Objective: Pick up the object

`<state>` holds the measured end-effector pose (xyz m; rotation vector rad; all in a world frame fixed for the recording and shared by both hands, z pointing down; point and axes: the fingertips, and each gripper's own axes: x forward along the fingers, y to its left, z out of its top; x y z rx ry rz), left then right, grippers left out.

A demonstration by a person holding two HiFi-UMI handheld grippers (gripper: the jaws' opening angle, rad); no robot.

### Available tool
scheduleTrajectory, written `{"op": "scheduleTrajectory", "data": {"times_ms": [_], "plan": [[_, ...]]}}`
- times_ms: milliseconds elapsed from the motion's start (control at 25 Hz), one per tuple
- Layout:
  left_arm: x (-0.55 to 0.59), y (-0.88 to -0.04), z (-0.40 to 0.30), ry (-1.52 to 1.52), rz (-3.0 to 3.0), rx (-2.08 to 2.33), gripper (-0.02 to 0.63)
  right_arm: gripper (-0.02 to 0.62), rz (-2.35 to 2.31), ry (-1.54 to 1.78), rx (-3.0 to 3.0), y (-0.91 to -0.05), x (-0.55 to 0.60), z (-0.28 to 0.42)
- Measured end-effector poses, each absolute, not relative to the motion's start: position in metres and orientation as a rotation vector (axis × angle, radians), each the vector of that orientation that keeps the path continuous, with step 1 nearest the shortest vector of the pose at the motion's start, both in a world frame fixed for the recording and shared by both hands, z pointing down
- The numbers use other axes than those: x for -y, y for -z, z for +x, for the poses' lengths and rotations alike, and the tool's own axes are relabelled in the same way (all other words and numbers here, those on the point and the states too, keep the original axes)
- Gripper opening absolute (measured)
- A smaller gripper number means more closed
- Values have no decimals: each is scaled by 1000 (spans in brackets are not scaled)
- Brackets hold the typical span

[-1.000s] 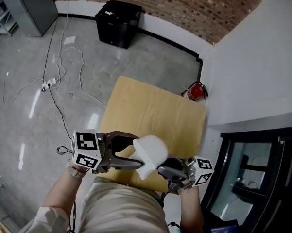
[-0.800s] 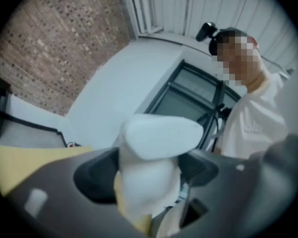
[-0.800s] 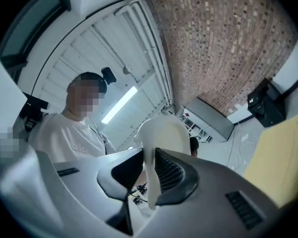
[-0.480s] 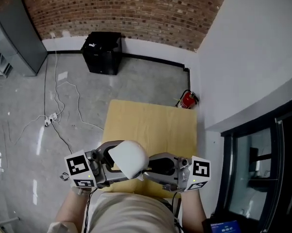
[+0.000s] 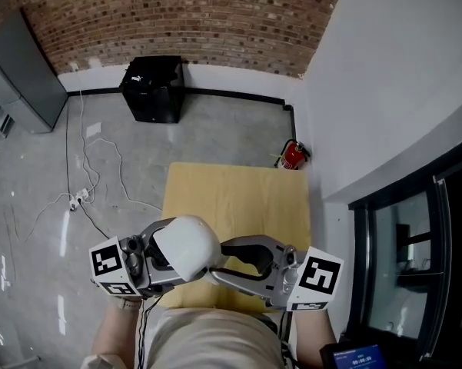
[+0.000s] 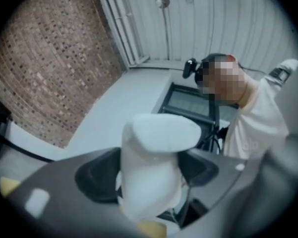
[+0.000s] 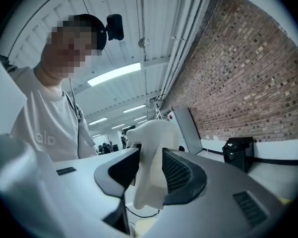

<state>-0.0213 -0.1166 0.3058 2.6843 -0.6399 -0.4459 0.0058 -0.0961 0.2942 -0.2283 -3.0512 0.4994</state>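
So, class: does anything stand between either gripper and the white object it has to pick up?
Nothing visible does. The white object sits directly between the jaws of the left gripper and the right gripper, above the yellow table. Both pairs of jaws have just been opening.

Pale letters on the white shirt [image 7: 39,128] look like "alo" (creased); the black box [image 5: 152,91] logo and screen [image 5: 359,357] digits are unreadable.
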Motion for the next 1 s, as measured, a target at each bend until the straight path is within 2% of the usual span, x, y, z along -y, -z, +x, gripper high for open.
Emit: {"op": "scheduleTrajectory", "data": {"times_ms": [240,400,600,1000], "plan": [[93,-281,-6,347,2884,451,367,250,-330,-402,3049,-279,82,4],[76,-269,10,353,2903,220,388,252,-598,-488,3051,-270,61,6],[85,-249,5,508,2855,247,393,258,-622,-605,3144,-257,70,4],[51,-279,20,12,3100,107,391,258,-682,-5,3034,-272,39,4]]}}
